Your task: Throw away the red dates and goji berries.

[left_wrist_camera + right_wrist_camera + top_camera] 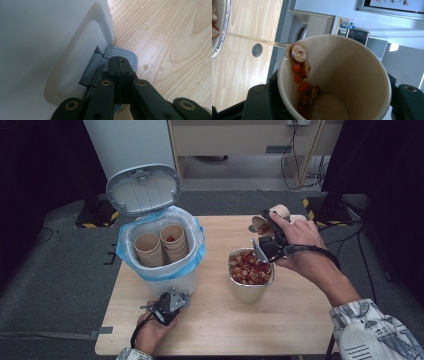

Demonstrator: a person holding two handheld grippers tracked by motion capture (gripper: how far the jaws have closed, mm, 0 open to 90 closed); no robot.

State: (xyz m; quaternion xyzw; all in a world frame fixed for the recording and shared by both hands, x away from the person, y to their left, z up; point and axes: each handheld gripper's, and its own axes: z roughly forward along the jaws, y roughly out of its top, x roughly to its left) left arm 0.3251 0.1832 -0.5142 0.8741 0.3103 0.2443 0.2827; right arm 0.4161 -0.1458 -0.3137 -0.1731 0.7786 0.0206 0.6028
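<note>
Between the right gripper's (266, 236) jaws sits one paper cup (342, 77), clamped at its sides and tipped over toward the steel pot (250, 292). In the right gripper view a thin stream of liquid runs from the cup's rim toward the pot's edge (223, 27), and one round fruit slice (298, 52) clings at the lip with several red and orange bits strung down the inner wall below it. The right hand (305, 251) holds the gripper raised over the far right part of the table (295, 320), the forearm coming in from the lower right, the cup just above and behind the pot. The pot, one in all, is full of red and pale fruit pieces.

The left gripper (120, 65) has its jaws pressed fully together with nothing between them, their tips resting on the bin's grey pedal (125, 53). The left hand (150, 332) lies low at the near edge, in front of the bin (160, 270). The one bin stands with its lid (143, 189) up, lined with a blue bag (197, 247), and holds two stacks of cups (161, 247).
</note>
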